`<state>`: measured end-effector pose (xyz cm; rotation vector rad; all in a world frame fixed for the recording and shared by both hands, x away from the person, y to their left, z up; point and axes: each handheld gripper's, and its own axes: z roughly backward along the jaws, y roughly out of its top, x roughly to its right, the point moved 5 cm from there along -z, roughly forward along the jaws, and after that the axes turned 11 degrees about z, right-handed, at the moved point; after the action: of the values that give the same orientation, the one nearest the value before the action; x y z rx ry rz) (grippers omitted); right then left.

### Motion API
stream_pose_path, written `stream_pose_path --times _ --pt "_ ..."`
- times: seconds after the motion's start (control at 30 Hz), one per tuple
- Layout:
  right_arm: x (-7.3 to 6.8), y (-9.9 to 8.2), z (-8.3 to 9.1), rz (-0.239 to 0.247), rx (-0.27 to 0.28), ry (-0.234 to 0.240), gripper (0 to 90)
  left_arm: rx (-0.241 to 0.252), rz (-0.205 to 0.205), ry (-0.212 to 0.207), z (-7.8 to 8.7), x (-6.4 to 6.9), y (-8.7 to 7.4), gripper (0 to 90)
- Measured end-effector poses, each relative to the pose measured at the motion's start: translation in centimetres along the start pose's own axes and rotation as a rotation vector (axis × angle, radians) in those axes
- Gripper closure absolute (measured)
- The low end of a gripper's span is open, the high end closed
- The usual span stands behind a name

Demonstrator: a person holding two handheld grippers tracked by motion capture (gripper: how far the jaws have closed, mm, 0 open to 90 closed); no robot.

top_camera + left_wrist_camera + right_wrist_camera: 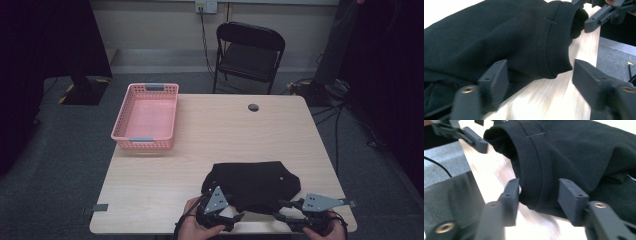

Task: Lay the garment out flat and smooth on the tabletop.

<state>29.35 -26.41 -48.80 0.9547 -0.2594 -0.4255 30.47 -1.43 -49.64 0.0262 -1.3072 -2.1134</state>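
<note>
A black garment point(252, 182), soft knit with a stitched hem band, lay bunched on the desk point(215, 130) at its near edge, well apart from the pink basket point(146, 116) at the far left corner. Nothing sat in the basket that could be seen.

The left gripper point(226, 216) sat at the garment's near-left corner, the right gripper point(286, 217) at its near-right corner, each in one of the person's hands.

In the left gripper view the hem band point(554, 50) hung between the two jaws, which stood partly open. One jaw was against or under the cloth and the other stood clear of it over bare wood, so no pinch yet. In the right gripper view the jaws bracketed the folded hem point(536, 177) more closely. The left jaw looked just about touching the fold, the right one close to it, but the pads did not plainly press.

Handling judgement:
- The cloth looked light, limp and not slippery, with nothing fragile about it.
- It would likely sag and drape as soon as it was lifted, and loose layers could slide apart.
- The best hold looked like the doubled hem band at both near corners, since it is thicker and stitched and so less likely to slip out.
- Both layers should be caught, or only the top ply would come up.
</note>
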Motion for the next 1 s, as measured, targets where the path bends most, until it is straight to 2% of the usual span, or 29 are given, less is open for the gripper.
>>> stream_pose_path --times 0.03,0.1,0.17,0.2,0.27,0.3,0.33,0.47,0.77,1.0 --pt "0.1 0.0 0.1 -0.006 0.011 0.013 62.0 0.001 0.003 0.004 0.0 -0.1 0.0 40.3" --pt "0.2 0.1 0.2 -0.009 0.016 0.017 64.2 -0.001 0.004 -0.003 0.1 -0.2 0.1 53.8" --pt "0.3 0.1 0.3 -0.019 0.021 0.04 71.6 0.001 -0.016 0.003 0.3 -0.1 0.3 55.3" --pt "0.5 0.0 0.4 -0.028 0.024 0.046 77.3 0.001 -0.025 -0.009 0.4 0.0 0.4 67.0" --pt "0.5 0.0 0.4 -0.028 0.024 0.053 78.3 0.01 -0.037 -0.006 0.5 0.1 0.7 68.3" --pt "0.7 0.1 0.5 -0.037 0.029 0.059 80.2 0.008 -0.037 -0.013 0.6 0.1 0.8 74.2" --pt "0.7 0.1 0.5 -0.037 0.028 0.065 80.6 0.011 -0.038 -0.015 0.7 0.1 0.9 76.0" --pt "0.9 0.4 0.7 -0.035 0.042 0.072 85.7 0.01 -0.039 -0.022 1.0 0.0 1.2 80.6" --pt "1.2 0.9 0.6 -0.024 0.033 0.076 86.8 0.016 -0.036 -0.026 1.5 -0.2 2.1 82.3" --pt "2.0 2.0 1.2 -0.042 0.069 0.079 87.1 0.039 -0.022 -0.025 2.0 -0.6 3.3 82.5"
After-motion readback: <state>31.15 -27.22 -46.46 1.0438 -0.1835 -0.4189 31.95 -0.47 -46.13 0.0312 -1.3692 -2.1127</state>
